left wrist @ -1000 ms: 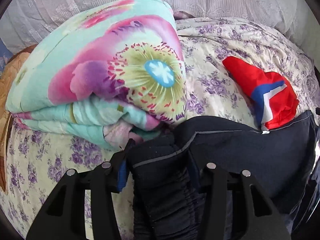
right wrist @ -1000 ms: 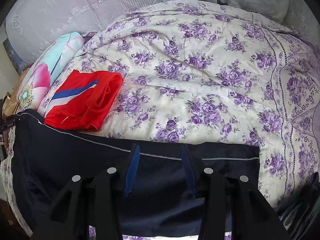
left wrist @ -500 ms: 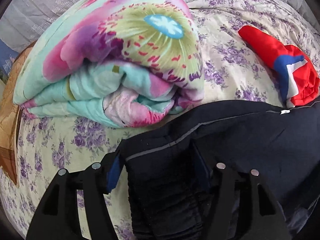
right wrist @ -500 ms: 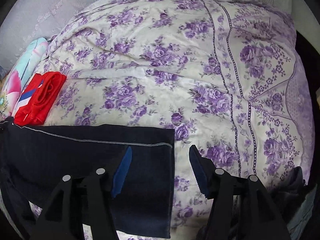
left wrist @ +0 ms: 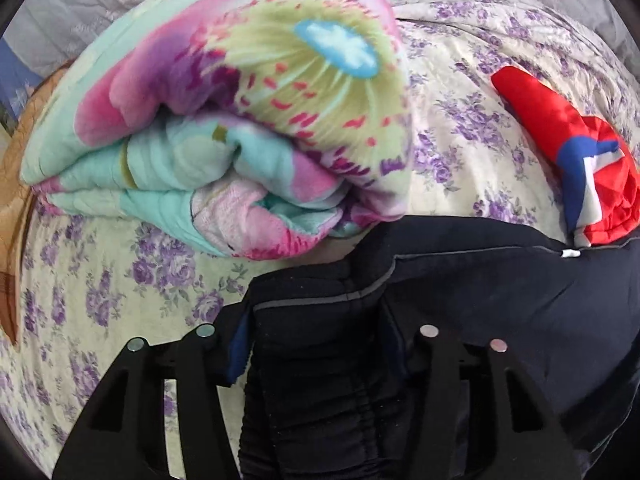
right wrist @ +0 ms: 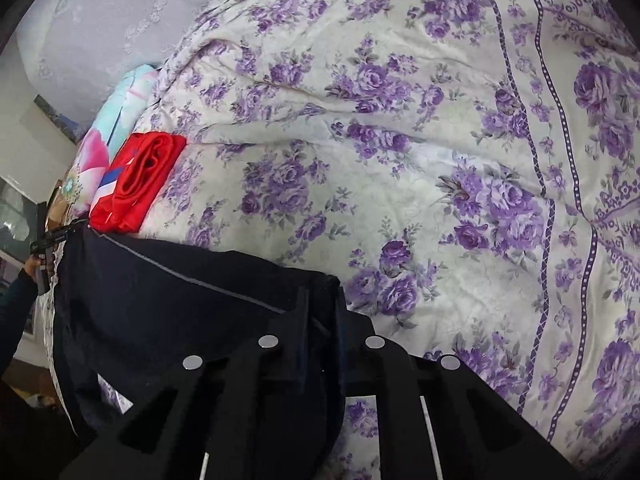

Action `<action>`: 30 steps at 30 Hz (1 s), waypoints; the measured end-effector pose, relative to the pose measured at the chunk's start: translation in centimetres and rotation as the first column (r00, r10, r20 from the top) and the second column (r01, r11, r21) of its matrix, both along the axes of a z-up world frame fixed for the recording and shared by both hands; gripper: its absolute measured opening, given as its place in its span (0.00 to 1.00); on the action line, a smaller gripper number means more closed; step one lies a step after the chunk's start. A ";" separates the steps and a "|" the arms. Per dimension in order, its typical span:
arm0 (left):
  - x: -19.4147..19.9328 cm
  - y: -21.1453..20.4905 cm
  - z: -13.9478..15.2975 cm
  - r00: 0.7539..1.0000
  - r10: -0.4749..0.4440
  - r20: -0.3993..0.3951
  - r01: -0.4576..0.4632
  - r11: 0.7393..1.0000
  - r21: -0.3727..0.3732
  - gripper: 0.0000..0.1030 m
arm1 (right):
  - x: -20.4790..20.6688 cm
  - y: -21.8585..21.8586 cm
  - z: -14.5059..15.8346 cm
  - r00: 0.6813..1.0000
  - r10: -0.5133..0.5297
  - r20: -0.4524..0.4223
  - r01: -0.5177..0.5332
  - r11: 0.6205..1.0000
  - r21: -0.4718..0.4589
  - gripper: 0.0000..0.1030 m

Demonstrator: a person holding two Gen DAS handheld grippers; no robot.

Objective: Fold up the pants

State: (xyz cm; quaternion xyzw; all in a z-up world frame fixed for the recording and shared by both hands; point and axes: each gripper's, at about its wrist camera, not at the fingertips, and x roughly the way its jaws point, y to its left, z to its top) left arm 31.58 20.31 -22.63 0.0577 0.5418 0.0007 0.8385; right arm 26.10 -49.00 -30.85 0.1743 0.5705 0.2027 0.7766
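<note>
Dark navy pants with a grey side stripe lie across the floral bedspread. My left gripper straddles the gathered elastic waistband end with its jaws apart; the cloth fills the gap between its fingers. In the right wrist view the pants stretch to the left. My right gripper has its jaws nearly closed, pinching the pants' near right corner and lifting it slightly off the bedspread.
A folded floral quilt lies just beyond the waistband. A folded red, white and blue garment lies beside the pants' far edge; it also shows in the right wrist view. Grey patterned pillows line the back.
My right gripper moved to the pants' right corner and closed on it, then tilted. My left gripper stayed at the waistband as the view shifted closer to the quilt.
</note>
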 end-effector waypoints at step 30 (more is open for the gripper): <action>-22.4 3.1 13.5 0.906 0.052 0.420 0.013 0.989 -0.150 0.50 | -22.0 -0.7 19.5 0.929 -0.158 0.336 0.147 0.988 0.058 0.10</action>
